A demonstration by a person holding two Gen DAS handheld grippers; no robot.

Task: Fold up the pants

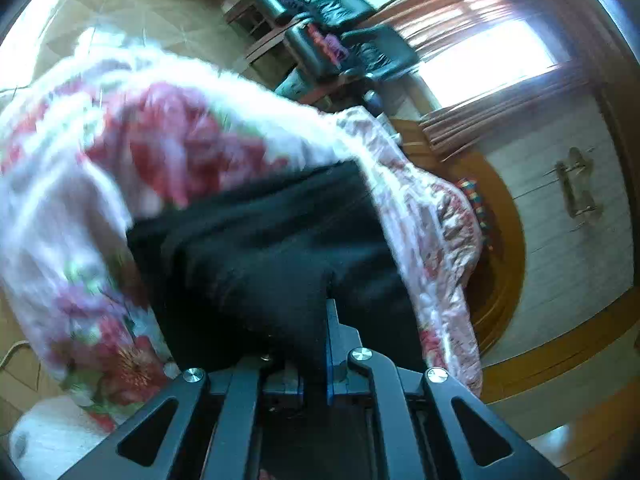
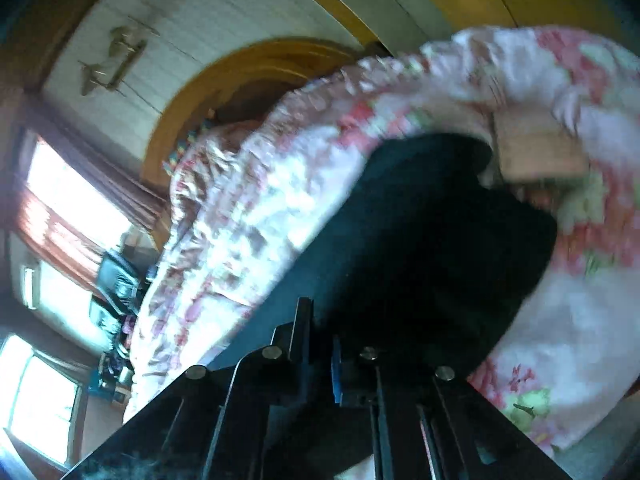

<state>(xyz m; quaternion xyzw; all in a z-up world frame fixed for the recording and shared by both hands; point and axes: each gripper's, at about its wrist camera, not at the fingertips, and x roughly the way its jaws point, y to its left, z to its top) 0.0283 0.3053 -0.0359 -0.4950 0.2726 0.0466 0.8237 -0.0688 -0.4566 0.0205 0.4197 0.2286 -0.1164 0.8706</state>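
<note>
**Both claws pinch the black pants above a floral bed**

The left claw is clamped on a bunch of the black pants; dark cloth fills the space between its jaws and spills over the left finger, so only the blue-edged right finger shows clearly. The right claw has its jaws drawn close together at the near edge of the same pants, and the fabric runs right up to them. It looks to be gripping, though the pinch point itself is dark and hard to read.

From both claws the pants stretch forward as a broad dark panel lying on a bed covered with a pink and red floral bedspread. Beyond the bed stand a white wardrobe with metal handles, a bright window with reddish curtains and a black chair. Both views are tilted and smeared with motion.

My guess is that a fold is under way, with one edge lifted to be carried across the rest. To do it well, both claws should travel together at equal height, keeping the held edge taut so no slack bunches in the middle. The edge should be laid squarely on the far edge before either claw lets go, and the bedspread must not be dragged along.
</note>
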